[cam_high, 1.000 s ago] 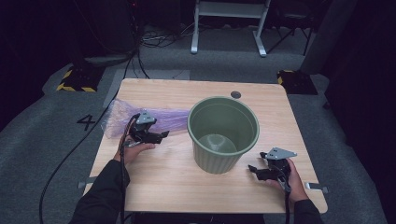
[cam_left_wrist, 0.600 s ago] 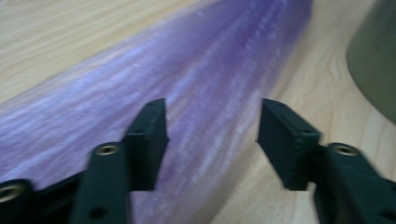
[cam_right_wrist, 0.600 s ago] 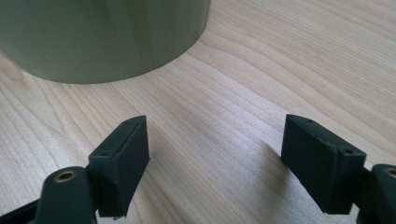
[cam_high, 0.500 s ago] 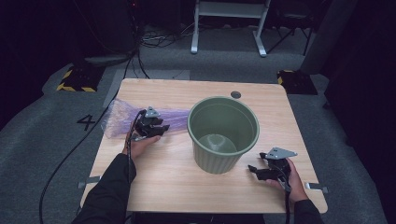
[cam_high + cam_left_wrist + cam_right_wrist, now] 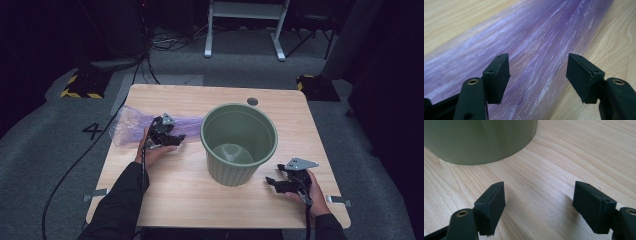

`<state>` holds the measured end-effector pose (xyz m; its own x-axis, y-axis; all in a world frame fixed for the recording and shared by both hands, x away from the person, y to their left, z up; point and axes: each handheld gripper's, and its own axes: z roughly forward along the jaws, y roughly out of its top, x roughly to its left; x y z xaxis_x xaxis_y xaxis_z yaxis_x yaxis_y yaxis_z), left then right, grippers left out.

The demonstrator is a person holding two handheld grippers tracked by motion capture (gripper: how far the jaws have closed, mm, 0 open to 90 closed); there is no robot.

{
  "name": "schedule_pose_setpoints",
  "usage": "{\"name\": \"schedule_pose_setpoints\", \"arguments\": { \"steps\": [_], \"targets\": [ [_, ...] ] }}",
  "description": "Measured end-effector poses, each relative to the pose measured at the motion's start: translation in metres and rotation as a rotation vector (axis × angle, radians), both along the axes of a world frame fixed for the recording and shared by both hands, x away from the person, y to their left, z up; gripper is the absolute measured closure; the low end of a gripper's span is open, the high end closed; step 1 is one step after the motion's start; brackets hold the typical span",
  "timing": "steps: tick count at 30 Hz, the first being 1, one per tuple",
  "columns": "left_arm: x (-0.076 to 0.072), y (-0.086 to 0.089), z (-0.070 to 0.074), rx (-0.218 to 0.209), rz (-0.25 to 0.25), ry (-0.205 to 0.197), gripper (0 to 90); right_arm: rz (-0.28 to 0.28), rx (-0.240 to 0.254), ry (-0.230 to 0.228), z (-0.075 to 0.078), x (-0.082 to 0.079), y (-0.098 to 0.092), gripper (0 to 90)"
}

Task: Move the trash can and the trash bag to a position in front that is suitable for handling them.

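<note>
the wooden table [image 5: 190,195] lay pale and grained nearest the camera, one table, with two sleeved forearms coming in over its near edge. the right gripper [image 5: 278,183] rested near the table's near right corner, its jaws standing apart over bare wood with nothing between them, just beside the foot of the green bin [image 5: 239,141]. there was one bin, ribbed, upright and open-topped, in the middle of the table.

left of it, the left gripper [image 5: 174,141] sat over the purple plastic bag [image 5: 131,126]; its jaws had just been opening and stood apart, with the film lying beneath and between them but not pinched. there was one bag, flattened and creased on the table's left side, its long axis running across the table from the left edge toward the bin, one end reaching close to the bin's wall.

a small dark round grommet [image 5: 252,101] sat near the far edge. beyond lay grey carpet floor [image 5: 45,150] with a painted number four [image 5: 93,131], two yellow-and-black striped blocks [image 5: 80,86], loose cables and a white metal frame [image 5: 245,25] in a dark room.
</note>
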<state>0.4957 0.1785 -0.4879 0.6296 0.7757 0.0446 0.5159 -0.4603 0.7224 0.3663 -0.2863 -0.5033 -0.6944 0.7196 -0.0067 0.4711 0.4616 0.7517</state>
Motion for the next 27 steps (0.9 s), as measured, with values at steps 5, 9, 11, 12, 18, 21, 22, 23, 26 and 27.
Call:
{"name": "schedule_pose_setpoints", "arguments": {
  "steps": [5,9,11,12,18,21,22,23,26,27],
  "targets": [
    [0.003,-0.001,-0.006,0.008,-0.010,0.037,63.9,-0.001,0.001,0.003,0.000,0.000,0.000,25.9],
    [0.001,0.001,-0.006,-0.002,-0.025,0.055,72.2,-0.001,0.002,0.003,0.000,0.000,0.000,25.9],
    [-0.001,0.001,-0.005,0.000,-0.035,0.063,73.8,-0.001,0.002,0.004,0.000,0.000,0.000,25.9],
    [-0.002,0.002,-0.005,0.006,-0.043,0.068,76.9,-0.001,0.002,0.004,0.000,0.000,0.000,25.8],
    [-0.023,0.003,-0.006,0.001,-0.089,0.060,79.8,0.001,0.003,0.006,0.000,0.000,0.000,25.2],
    [-0.032,0.003,-0.005,-0.017,-0.112,0.079,80.5,0.001,0.004,0.009,0.000,0.000,0.000,25.1],
    [-0.032,0.003,-0.005,-0.017,-0.112,0.079,80.6,0.000,0.004,0.008,0.000,0.000,0.000,24.9],
    [-0.034,0.002,-0.005,-0.016,-0.122,0.081,80.6,0.000,0.004,0.008,0.000,0.000,0.000,24.9],
    [-0.043,0.000,-0.004,0.025,-0.144,0.063,81.2,0.001,0.003,0.008,0.000,0.001,0.000,24.8],
    [-0.049,-0.001,-0.004,0.025,-0.157,0.061,81.2,0.001,0.003,0.007,0.000,0.001,0.000,24.8]
  ]
}}
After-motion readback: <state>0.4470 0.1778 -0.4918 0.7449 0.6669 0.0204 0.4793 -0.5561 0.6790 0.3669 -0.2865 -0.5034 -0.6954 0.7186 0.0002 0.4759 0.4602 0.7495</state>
